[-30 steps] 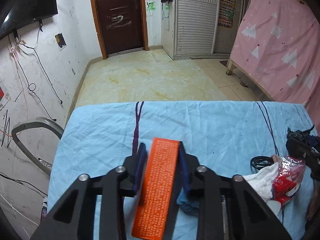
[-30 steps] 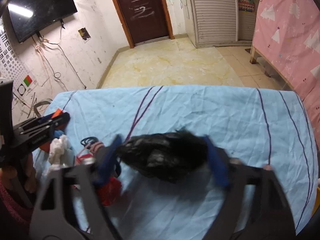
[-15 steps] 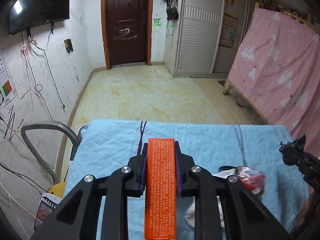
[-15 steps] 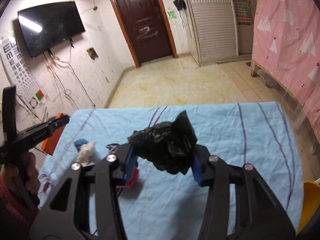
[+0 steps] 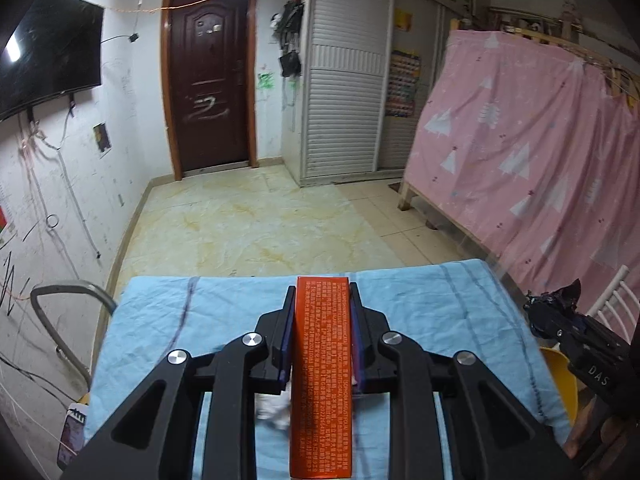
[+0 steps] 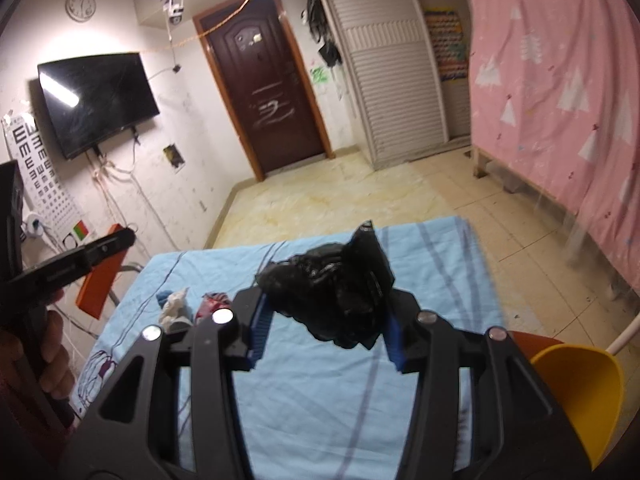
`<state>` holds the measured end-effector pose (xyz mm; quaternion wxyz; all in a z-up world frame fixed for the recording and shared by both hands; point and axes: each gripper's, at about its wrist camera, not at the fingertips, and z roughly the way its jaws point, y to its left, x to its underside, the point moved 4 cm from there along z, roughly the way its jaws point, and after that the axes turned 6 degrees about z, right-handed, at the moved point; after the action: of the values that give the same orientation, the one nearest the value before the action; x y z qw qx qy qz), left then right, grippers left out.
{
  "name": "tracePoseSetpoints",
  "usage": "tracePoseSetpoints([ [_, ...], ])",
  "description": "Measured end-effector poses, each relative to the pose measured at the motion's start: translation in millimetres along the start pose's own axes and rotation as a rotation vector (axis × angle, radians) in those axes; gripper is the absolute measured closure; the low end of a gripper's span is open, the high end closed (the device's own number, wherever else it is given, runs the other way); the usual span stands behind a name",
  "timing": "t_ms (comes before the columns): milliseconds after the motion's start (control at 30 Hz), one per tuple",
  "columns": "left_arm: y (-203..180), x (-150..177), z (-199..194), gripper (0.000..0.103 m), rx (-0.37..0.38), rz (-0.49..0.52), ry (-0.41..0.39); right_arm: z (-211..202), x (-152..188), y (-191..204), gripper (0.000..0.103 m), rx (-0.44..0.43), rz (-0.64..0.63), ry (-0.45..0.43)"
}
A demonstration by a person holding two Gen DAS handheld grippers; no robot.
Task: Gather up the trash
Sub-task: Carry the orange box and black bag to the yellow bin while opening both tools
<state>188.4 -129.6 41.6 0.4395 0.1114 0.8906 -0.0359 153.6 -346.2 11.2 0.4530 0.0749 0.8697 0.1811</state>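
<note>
My left gripper [image 5: 322, 296] is shut on a long orange box [image 5: 322, 380], held lengthwise between its pads, above the table with the light blue cloth [image 5: 160, 320]. The same orange box [image 6: 98, 284] hangs at the left of the right wrist view. My right gripper [image 6: 326, 320] is shut on a crumpled black plastic bag [image 6: 336, 288], lifted off the cloth. On the cloth at the left lie a white tissue [image 6: 174, 306], a red and white wrapper [image 6: 212, 304] and a small blue scrap [image 6: 163, 296].
A yellow bin [image 6: 576, 392] stands beside the table's right edge. A grey metal chair frame [image 5: 60, 292] is at the left, by a wall with hanging cables. A pink sheet [image 5: 540, 160] covers a wooden frame at the right. Tiled floor lies beyond the table.
Both grippers have risen from the cloth and drawn back, each with its item. The right jaws have closed in on the black bag. The wrapper and tissue stay on the table.
</note>
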Motion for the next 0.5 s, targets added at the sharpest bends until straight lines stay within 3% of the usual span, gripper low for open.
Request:
tracePoseSetpoints([
  [500, -169, 2, 18, 0.088, 0.208, 0.121, 0.064, -79, 5, -119, 0.058, 0.156, 0.108, -0.139],
])
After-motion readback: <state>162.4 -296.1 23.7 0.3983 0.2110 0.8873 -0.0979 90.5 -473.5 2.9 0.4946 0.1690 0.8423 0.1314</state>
